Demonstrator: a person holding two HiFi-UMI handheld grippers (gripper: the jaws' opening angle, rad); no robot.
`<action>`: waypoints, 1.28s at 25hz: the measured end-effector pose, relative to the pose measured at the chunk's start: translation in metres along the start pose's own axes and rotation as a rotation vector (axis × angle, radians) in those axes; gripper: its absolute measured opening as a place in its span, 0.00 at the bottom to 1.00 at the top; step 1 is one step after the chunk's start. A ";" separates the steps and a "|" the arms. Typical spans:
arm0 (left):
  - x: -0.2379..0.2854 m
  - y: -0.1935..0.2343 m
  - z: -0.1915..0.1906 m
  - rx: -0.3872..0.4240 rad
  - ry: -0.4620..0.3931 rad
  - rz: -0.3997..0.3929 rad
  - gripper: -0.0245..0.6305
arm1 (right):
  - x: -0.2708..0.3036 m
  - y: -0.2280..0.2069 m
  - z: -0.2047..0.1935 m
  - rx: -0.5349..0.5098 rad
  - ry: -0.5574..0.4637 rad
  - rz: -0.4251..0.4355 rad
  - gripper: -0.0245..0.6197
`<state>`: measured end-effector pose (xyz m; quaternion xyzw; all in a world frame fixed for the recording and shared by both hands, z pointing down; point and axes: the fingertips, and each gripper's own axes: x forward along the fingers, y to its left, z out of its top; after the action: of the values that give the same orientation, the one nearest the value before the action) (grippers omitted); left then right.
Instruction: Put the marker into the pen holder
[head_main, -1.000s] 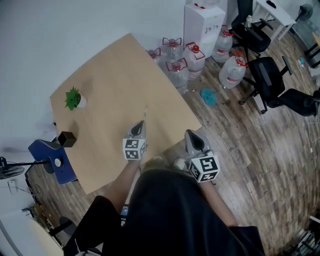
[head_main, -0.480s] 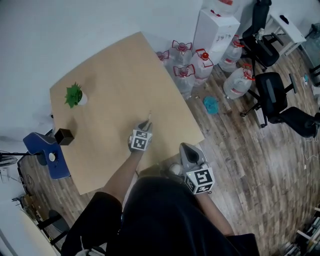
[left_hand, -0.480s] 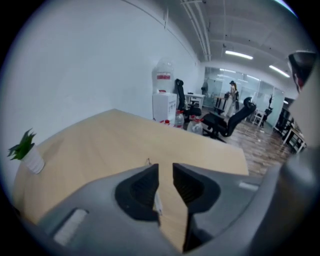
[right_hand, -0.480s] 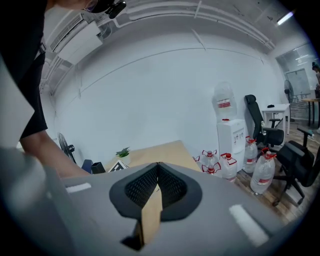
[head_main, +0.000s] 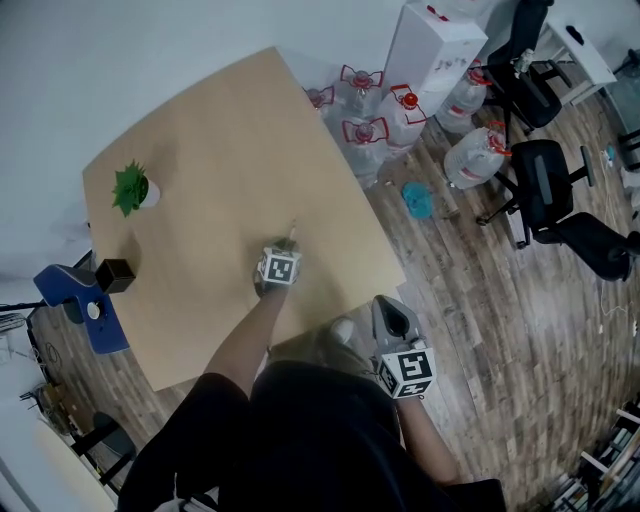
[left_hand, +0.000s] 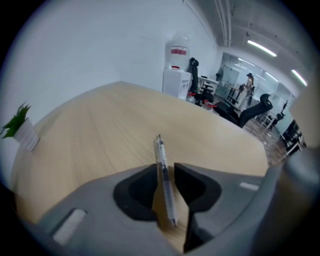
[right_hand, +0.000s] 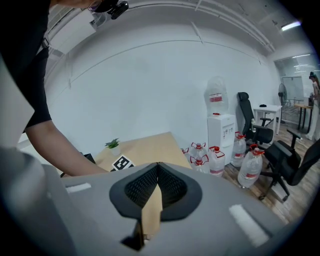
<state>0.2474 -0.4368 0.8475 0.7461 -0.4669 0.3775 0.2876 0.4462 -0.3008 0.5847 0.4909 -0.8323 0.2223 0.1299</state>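
A thin clear marker (left_hand: 161, 155) lies flat on the tan table (head_main: 210, 150), pointing away from me. My left gripper (left_hand: 165, 170) is low over the table with the marker in the gap between its jaws; the jaws are opening and the pads stand apart from it. From the head view, this gripper (head_main: 286, 244) is near the table's front right, with the marker's (head_main: 292, 228) tip poking out ahead. The pen holder (head_main: 115, 274), a small dark cube, stands at the table's left edge. My right gripper (head_main: 392, 312) hangs shut and empty off the table's near corner, its jaws (right_hand: 157, 167) meeting at the tip.
A small potted plant (head_main: 130, 187) stands at the table's far left, also seen from the left gripper view (left_hand: 20, 131). A blue object (head_main: 78, 300) sits beside the table by the pen holder. Water bottles (head_main: 385, 120), a white dispenser (head_main: 435, 50) and office chairs (head_main: 545, 185) stand on the wood floor to the right.
My left gripper has reached forward over the table up to the marker. The right gripper has dropped back toward my body, off the table's edge.
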 end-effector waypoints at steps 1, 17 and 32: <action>0.002 0.001 -0.001 -0.011 0.002 0.001 0.20 | -0.001 -0.005 -0.003 0.006 0.004 -0.016 0.04; -0.014 0.005 -0.009 -0.029 -0.023 -0.029 0.11 | -0.017 0.002 -0.019 0.020 0.029 -0.076 0.04; -0.192 -0.052 0.030 -0.047 -0.415 0.001 0.11 | -0.037 0.010 -0.022 -0.025 0.001 0.060 0.04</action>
<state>0.2503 -0.3475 0.6668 0.8006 -0.5254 0.2049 0.2024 0.4557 -0.2576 0.5851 0.4641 -0.8493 0.2158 0.1297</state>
